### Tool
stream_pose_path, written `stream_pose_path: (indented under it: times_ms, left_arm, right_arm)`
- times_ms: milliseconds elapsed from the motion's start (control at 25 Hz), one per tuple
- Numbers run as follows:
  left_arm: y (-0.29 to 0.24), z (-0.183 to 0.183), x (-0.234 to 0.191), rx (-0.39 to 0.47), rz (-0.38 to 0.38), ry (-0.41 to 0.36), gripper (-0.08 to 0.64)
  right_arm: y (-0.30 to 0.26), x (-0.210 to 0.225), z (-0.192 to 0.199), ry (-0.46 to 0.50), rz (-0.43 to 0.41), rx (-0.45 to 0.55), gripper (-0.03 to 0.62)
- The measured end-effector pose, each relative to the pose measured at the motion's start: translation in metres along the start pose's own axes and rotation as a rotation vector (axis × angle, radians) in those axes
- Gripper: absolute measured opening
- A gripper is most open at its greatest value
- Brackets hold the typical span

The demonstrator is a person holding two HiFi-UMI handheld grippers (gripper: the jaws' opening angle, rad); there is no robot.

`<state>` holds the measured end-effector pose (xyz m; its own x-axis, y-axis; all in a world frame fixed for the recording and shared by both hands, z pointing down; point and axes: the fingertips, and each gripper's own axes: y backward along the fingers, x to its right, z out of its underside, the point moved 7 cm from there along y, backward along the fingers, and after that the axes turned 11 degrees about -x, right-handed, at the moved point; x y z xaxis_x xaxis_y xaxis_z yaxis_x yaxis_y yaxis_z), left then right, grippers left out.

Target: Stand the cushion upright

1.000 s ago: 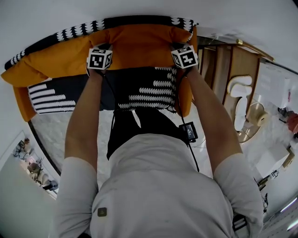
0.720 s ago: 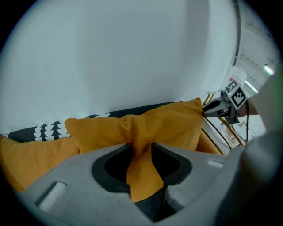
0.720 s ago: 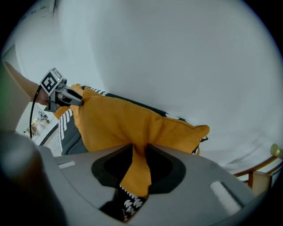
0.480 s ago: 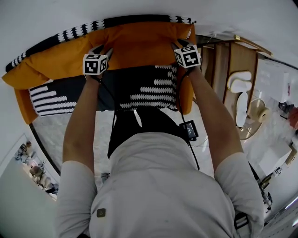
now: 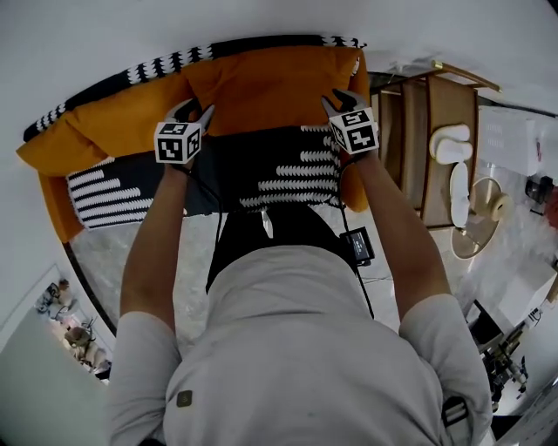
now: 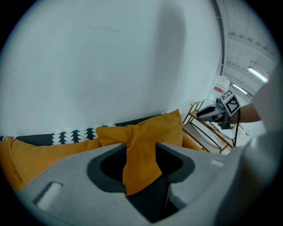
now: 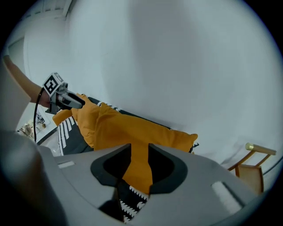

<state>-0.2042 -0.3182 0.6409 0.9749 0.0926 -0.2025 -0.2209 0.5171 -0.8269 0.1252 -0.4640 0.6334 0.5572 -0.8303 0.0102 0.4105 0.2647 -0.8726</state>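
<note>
We locate the cushion point(image 5: 266, 83), orange, at the back of the seat. It stands on edge and leans against the white wall point(image 5: 261, 17). The patterned cover point(image 5: 288, 170), black with white rows, lies in front of it. In the head view both grippers and this cover hide the cushion's lower edge.

The left gripper point(image 5: 193, 111) sits at the lower left part of the cushion. Its jaws stand apart and have just been opening. In the left gripper view, orange fabric fills the gap between them. We cannot confirm whether the fabric touches the pads, and the gripper body blocks everything below.

The right gripper point(image 5: 340, 98) sits near the cushion's right edge. Its jaws also stand apart, having just opened and then eased slightly inward. Orange fabric shows in the gap, with the patterned cover beneath it. Pad contact cannot be read here either.

A second orange cushion point(image 5: 96, 131) lies to the left. Where it meets the first cushion is hard to make out, because the colours merge.

The person point(image 5: 296, 348), in a grey shirt, fills the lower half of the head view and hides the front of the seat. A wooden rack point(image 5: 436, 122) stands to the right. What lies on it is too small to identify.
</note>
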Motion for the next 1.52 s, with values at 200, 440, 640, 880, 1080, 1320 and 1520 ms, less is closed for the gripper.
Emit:
stream_pose_path:
  times_ms: [200,440,640,880,1080,1320,1520]
  left_arm:
    - [0.048,0.014,0.011,0.071,0.029,-0.045,0.213]
    - [0.105,0.034,0.017,0.157,0.078,-0.07,0.213]
    - [0.153,0.045,0.024,0.219,0.111,-0.121,0.187]
    - [0.207,0.053,0.041,0.303,0.138,-0.192,0.144]
    - [0.242,0.054,0.06,0.368,0.164,-0.23,0.084]
    - [0.272,0.051,0.085,0.424,0.162,-0.254,0.021]
    - [0.285,0.052,0.113,0.447,0.148,-0.269,0.003]
  right_arm:
    - [0.047,-0.048,-0.004,-0.003,0.041,0.11,0.106]
    - [0.103,-0.106,-0.003,-0.046,0.101,0.241,0.043]
    - [0.149,-0.159,-0.007,-0.039,0.119,0.326,0.01]
    - [0.196,-0.208,-0.007,-0.044,0.132,0.415,0.009]
    - [0.224,-0.234,-0.006,-0.041,0.126,0.449,0.009]
    - [0.261,-0.248,0.002,-0.009,0.117,0.491,0.009]
    - [0.284,-0.25,0.02,0.027,0.114,0.521,0.009]
